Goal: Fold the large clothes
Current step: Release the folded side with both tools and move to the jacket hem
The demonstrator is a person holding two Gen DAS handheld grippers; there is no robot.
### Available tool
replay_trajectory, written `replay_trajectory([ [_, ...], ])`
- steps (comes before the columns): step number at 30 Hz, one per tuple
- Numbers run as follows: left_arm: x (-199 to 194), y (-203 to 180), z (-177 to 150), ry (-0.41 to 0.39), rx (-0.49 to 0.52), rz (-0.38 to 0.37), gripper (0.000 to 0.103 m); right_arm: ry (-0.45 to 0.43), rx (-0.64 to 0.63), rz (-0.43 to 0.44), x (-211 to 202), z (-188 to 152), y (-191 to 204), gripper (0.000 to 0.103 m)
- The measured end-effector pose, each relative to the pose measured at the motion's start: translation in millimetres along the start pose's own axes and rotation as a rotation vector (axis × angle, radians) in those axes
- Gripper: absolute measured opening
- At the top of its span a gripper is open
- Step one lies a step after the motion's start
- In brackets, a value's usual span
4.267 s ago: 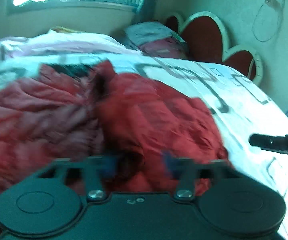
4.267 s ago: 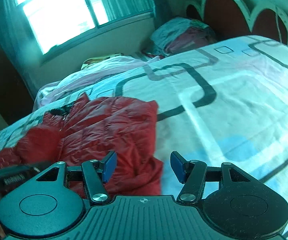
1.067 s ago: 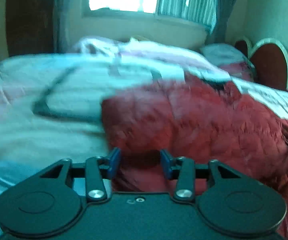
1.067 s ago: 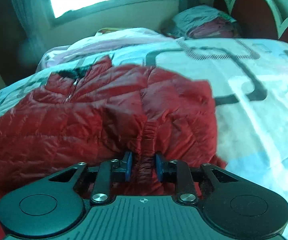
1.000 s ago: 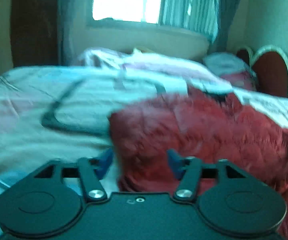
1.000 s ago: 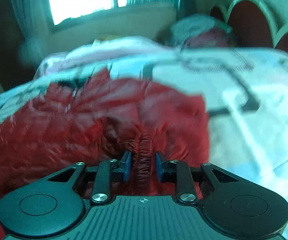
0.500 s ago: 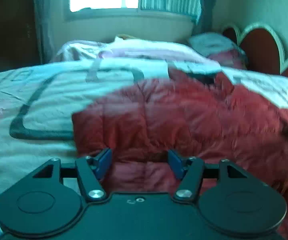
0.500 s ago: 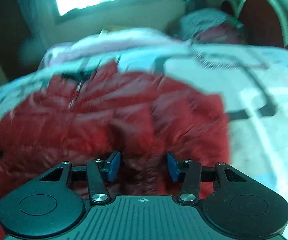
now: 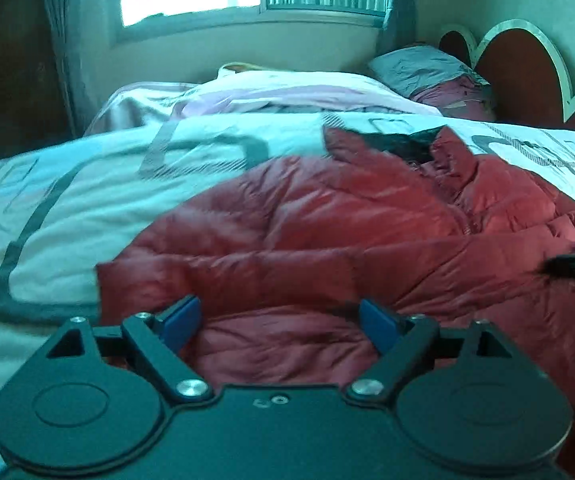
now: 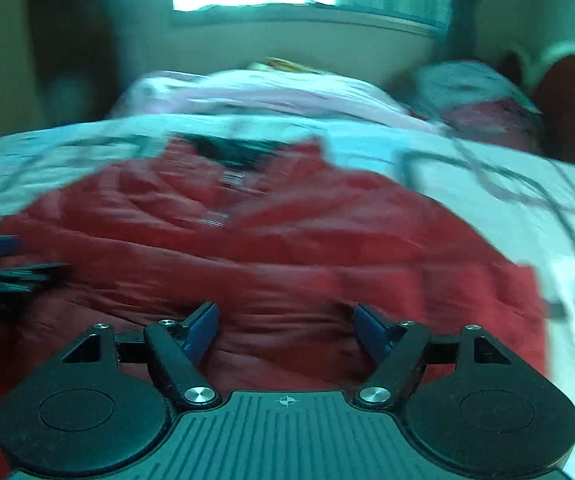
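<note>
Left wrist view: red puffer jacket point(image 9: 327, 240) spread on the bed point(image 9: 67, 208), just ahead of my left hand-held gripper point(image 9: 279, 320).

Both sleeves look folded in across the body; I judge the bottom-to-collar fold is left. My left and right hand-held gripper point(image 10: 285, 326) both gape wide, holding nothing, hem between their fingers.

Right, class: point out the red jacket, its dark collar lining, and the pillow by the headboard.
red jacket point(image 9: 327, 240), left wrist view, on its quilted front panel.
dark collar lining point(image 9: 399, 144), left wrist view, inside the open neck.
pillow point(image 9: 419, 70), left wrist view, on its top face.
</note>
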State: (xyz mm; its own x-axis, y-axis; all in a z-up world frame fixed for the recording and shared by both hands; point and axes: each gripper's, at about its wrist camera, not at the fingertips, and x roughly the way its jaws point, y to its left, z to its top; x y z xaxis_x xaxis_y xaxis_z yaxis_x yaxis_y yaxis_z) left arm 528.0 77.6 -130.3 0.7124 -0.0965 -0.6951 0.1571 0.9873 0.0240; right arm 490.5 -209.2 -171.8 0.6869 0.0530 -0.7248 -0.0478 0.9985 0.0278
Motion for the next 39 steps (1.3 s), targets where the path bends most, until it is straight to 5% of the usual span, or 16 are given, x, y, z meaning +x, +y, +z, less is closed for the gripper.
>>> replay_trajectory([
  [6,-55.5,-8.4,-12.0,-0.059,0.005,-0.018,0.085,-0.068,0.069,0.014,-61.1,-18.1,-28.0,0.074],
  [16,-70.4,-28.9,-46.6,0.018,0.097,0.001,0.086,0.094,0.074,-0.002,-59.4,-52.3,-22.4,0.067],
  [24,-121.4,-18.5,-74.9,-0.006,0.072,0.056,0.093,-0.011,0.147,0.061,-121.0,-64.7,-28.0,0.067],
  [30,-172.5,-8.2,-121.9,0.015,0.037,0.09,0.093,0.009,0.213,0.063,-175.5,-115.5,-60.5,0.071],
  [39,-232.1,13.3,-185.5,0.062,-0.066,0.099,0.076,0.067,0.368,0.15,-239.6,-201.0,-115.6,0.077],
])
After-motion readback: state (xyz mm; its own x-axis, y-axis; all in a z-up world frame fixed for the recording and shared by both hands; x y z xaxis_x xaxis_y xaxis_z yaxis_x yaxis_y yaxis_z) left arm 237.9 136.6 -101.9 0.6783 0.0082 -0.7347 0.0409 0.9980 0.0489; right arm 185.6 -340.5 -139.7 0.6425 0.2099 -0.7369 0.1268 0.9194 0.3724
